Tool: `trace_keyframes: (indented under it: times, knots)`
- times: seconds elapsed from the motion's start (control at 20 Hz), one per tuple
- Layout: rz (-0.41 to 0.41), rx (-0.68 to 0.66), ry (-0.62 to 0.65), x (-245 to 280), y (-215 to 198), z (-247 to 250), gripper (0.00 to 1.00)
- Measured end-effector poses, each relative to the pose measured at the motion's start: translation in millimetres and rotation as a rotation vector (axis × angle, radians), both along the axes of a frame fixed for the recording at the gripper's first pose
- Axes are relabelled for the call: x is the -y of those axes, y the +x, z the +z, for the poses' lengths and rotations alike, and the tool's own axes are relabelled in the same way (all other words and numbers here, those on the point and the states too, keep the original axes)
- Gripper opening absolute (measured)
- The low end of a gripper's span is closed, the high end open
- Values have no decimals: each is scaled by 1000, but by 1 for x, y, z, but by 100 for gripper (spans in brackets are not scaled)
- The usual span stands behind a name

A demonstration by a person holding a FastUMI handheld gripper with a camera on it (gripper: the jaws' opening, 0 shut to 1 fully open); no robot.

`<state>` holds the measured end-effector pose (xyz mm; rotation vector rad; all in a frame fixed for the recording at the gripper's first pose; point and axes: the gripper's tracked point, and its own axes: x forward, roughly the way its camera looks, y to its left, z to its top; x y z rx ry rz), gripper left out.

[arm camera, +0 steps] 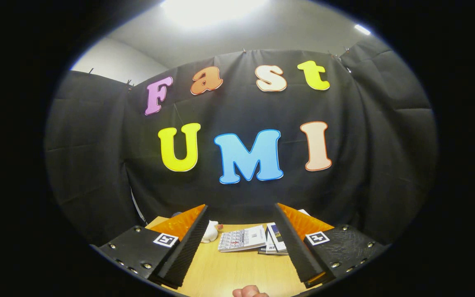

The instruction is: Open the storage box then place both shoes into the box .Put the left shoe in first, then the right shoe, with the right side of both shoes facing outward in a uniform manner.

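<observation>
Above the wooden table (229, 272), the tool (241, 216) points level at the wall, fingers spread wide, holding nothing

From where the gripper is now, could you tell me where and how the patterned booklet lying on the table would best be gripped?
Probably by its near long edge. The booklet lies flat on the wooden table, beyond the open gripper, so a low approach from the gripper's side could pinch that edge between the fingers. Its right edge abuts a stack of papers, which makes that side awkward. No fingers touch it yet.
</observation>
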<state>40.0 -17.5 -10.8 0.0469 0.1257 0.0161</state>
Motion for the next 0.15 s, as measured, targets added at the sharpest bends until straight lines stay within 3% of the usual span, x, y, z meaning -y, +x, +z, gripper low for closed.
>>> trace_keyframes:
  times: [0.15]
  knots:
    - [-30, 16, 11, 8, 0, 3, 97]
